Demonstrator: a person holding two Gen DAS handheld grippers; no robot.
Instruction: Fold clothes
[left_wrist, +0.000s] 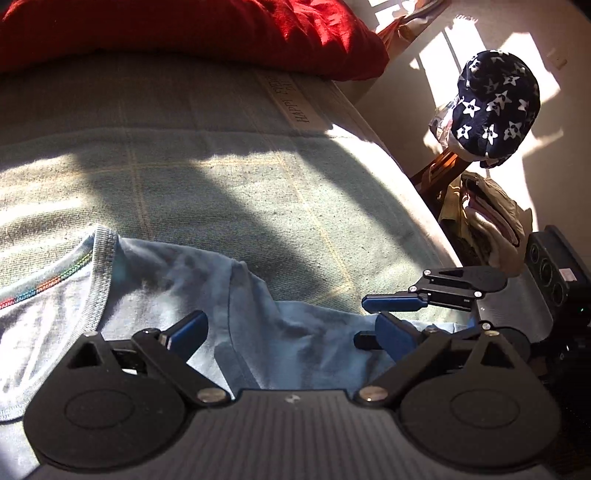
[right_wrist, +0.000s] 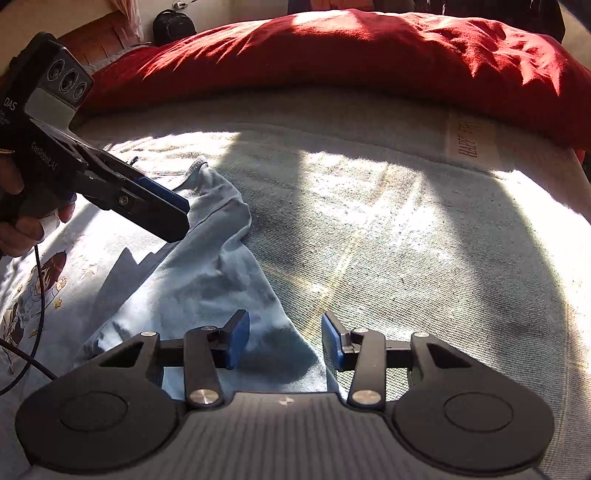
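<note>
The blue shirt (right_wrist: 207, 273) lies spread on the bed (right_wrist: 406, 229), below the red pillow (right_wrist: 332, 62), its sleeve still out to the side — no fold shows. The left gripper (left_wrist: 291, 332) hangs wide open over the shoulder, holding nothing; the right gripper (right_wrist: 284, 339) is open astride the sleeve hem. Judging by this, folding remains.

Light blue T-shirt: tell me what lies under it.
The light blue T-shirt lies spread on a pale green checked blanket, which shows bare beyond the sleeve. What the blanket covers cannot be seen. A red pillow sits behind, apart from the shirt.
</note>
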